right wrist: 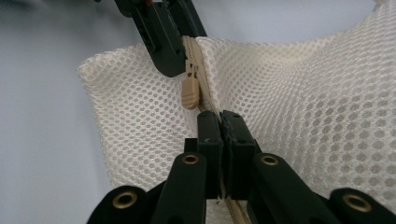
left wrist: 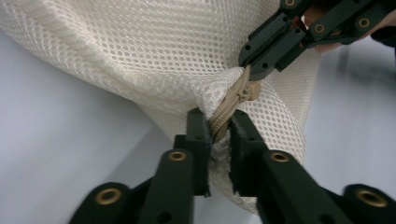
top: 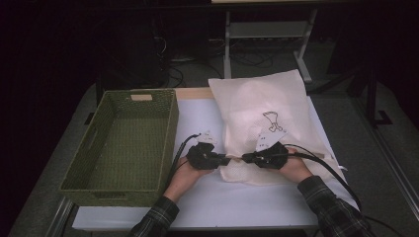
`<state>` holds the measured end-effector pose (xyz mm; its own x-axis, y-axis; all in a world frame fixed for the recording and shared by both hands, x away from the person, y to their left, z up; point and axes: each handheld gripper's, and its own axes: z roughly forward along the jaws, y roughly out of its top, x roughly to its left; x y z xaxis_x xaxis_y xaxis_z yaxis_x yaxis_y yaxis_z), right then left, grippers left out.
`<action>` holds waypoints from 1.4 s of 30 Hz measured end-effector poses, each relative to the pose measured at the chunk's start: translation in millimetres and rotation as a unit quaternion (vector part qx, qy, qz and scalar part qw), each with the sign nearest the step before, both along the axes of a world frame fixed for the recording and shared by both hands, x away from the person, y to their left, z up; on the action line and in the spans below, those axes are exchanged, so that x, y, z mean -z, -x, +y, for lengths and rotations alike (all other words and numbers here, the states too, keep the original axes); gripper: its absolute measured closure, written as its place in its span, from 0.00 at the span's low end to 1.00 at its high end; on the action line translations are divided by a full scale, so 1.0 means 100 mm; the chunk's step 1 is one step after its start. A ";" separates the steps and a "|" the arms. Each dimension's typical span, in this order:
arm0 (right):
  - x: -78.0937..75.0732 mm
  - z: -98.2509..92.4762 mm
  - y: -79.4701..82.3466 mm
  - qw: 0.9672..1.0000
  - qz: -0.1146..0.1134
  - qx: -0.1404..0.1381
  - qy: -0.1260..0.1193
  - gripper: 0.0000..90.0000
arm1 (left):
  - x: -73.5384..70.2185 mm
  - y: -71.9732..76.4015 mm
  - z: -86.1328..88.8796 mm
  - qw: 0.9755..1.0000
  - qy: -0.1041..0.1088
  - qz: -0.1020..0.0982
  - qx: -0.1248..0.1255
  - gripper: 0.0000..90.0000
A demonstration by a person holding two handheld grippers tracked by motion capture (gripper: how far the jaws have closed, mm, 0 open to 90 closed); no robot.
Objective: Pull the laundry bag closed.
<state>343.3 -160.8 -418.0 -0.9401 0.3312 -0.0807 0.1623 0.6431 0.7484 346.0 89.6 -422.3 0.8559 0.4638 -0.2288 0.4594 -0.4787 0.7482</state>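
- Cream mesh laundry bag [top: 257, 106] lies flat on white tabletop [top: 197, 118], right of centre, its near edge w/ both grippers on it.
- Left gripper [top: 228, 159], coming from the left, has jaws clamped on the bag's tan zipper [left wrist: 223, 119]; zip tape and mesh are pinched between the pads in left gripper view.
- Right gripper [top: 244, 158], from the right, has jaws clenched on the same zipper line, just beside the tan zipper pull [right wrist: 189, 91] in right gripper view.
- The two gripper tips nearly meet at the bag's near edge.
- Green woven rectangular basket [top: 106, 148] sits at left of tabletop, apart from the bag.
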 end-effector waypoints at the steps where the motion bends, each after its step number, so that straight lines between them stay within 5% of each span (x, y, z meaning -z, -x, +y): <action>1: 0.00 0.00 0.00 1.000 0.000 0.000 0.000 0.96 | 0.00 0.01 -0.01 1.000 -0.005 -0.005 0.000 0.91; 6: 0.03 0.03 -0.01 1.000 0.001 0.005 0.001 0.94 | 0.00 0.04 -0.02 1.000 -0.020 -0.018 -0.009 0.93; 10: -0.06 -0.01 0.05 1.000 -0.001 0.012 -0.009 0.82 | 0.01 0.06 0.02 0.999 -0.024 -0.024 -0.019 0.93; 21: -0.08 0.05 0.18 0.998 0.044 0.022 -0.025 0.82 | -0.03 0.13 0.03 0.999 -0.010 -0.032 -0.039 0.93; 35: -0.24 0.08 0.27 0.999 0.020 -0.002 -0.049 0.84 | -0.01 0.12 0.03 0.999 -0.009 -0.025 -0.046 0.93; 42: -0.07 0.18 0.16 0.999 0.051 0.014 -0.006 0.82 | -0.02 0.13 0.03 0.999 -0.009 -0.029 -0.044 0.93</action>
